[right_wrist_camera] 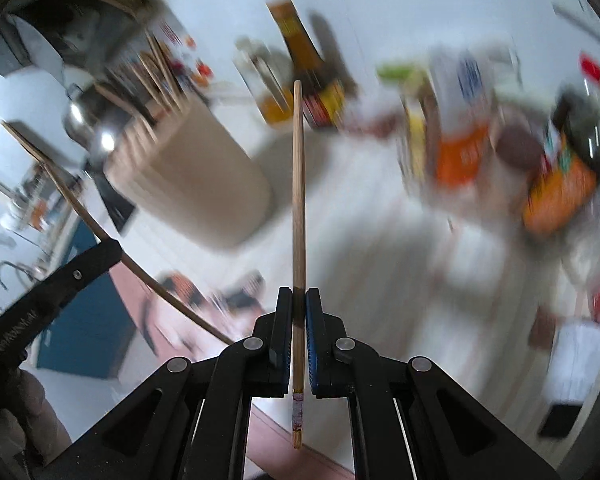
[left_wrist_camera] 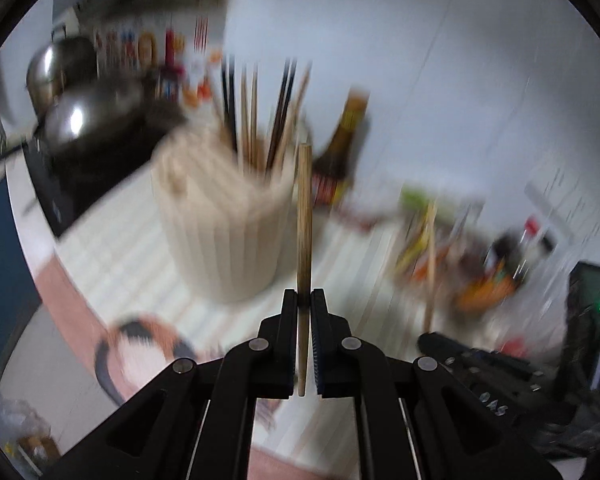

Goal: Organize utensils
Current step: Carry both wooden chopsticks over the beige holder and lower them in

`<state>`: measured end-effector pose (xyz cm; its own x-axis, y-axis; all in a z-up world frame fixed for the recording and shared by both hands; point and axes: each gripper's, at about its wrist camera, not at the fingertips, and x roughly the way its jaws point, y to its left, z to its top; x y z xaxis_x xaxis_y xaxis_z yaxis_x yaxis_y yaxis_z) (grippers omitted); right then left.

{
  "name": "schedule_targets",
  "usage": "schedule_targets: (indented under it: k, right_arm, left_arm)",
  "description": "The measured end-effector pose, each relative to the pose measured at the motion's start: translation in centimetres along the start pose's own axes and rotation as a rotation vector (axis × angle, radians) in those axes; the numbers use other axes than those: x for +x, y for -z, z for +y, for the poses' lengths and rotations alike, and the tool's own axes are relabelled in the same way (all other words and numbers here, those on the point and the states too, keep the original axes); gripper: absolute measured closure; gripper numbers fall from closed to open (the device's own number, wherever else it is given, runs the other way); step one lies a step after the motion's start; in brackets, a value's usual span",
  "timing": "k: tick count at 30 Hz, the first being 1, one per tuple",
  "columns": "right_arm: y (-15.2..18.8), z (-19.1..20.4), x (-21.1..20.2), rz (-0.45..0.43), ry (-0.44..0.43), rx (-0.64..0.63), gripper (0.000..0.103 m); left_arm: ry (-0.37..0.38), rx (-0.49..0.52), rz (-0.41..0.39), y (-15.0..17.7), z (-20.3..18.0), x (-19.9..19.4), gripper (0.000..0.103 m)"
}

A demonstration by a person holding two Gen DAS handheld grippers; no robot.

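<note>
Left wrist view first. Left gripper (left_wrist_camera: 304,300) pinching a wooden chopstick (left_wrist_camera: 304,216), jaws pressed tight on its lower part, stick standing straight up out of the grip. Ribbed wooden holder (left_wrist_camera: 219,224) just left of the stick, already crowded with dark and pale chopsticks (left_wrist_camera: 255,116). Dark sauce bottle (left_wrist_camera: 342,148) close behind the raised tip. Whole background smeared, so plenty of motion in the frame. Risk here, as a guess: tip catching the holder's rim or the sticks already inside and pivoting out of the thin pinch, since only a short stretch sits between the pads. Knocking the sauce bottle also possible if the swing carries too far back.

Right wrist view now. Right gripper (right_wrist_camera: 298,300) clamped on a second chopstick (right_wrist_camera: 298,184), longer above the pads, decorated end (right_wrist_camera: 297,416) hanging below them. Holder (right_wrist_camera: 195,184) off to the upper left, tilted in this view, well apart from the tip. Left gripper's arm (right_wrist_camera: 55,280) visible at the left edge with its own stick (right_wrist_camera: 99,232) angled across. Cluttered jars and packets (right_wrist_camera: 464,152) at right. Likely trouble: two long sticks converging on one narrow, full opening and clashing. Long free end meaning leverage, so any bump could twist it loose or topple the holder.
</note>
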<state>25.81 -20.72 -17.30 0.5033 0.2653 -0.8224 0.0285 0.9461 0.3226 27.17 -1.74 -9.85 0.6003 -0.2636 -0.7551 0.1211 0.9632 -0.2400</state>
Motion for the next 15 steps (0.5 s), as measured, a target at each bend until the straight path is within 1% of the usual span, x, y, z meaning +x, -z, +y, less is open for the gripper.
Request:
schedule_targets:
  k: [3,4,6,7,11,13,15]
  right_arm:
    - [-4.8,1.9,-2.0,-0.091,-0.043,-0.016,0.097]
    - [-5.8,2.5,-2.1,-0.109,-0.049,-0.019,0.097]
    - [-9.2,3.9,-2.9,-0.164,-0.069,-0.033,0.097]
    - [-10.0,4.4,-3.2,-0.179,-0.073,-0.036,0.097]
    - [-14.7,7.0,-3.6,-0.249,-0.102,-0.055,0.097]
    - [-16.3,8.0,-2.9,-0.269,-0.114,-0.068,0.097]
    - [-17.7,9.1,-2.0,-0.285,-0.131,-0.076,0.097]
  left_arm:
    - [0.018,0.005,-0.096,-4.2,-0.2,-2.7,0.099]
    - [0.019,0.008,-0.133,-5.9,-0.4,-3.7,0.099]
    - [0.019,0.014,-0.172,-8.1,-0.4,-4.8,0.099]
    - [0.016,0.012,-0.198,-9.6,-0.3,-5.5,0.099]
    - [-0.007,0.021,-0.250,-13.4,0.5,-6.6,0.099]
    - [-0.027,0.024,-0.258,-15.1,0.9,-6.4,0.099]
    - [-0.044,0.026,-0.249,-16.0,1.4,-5.7,0.099]
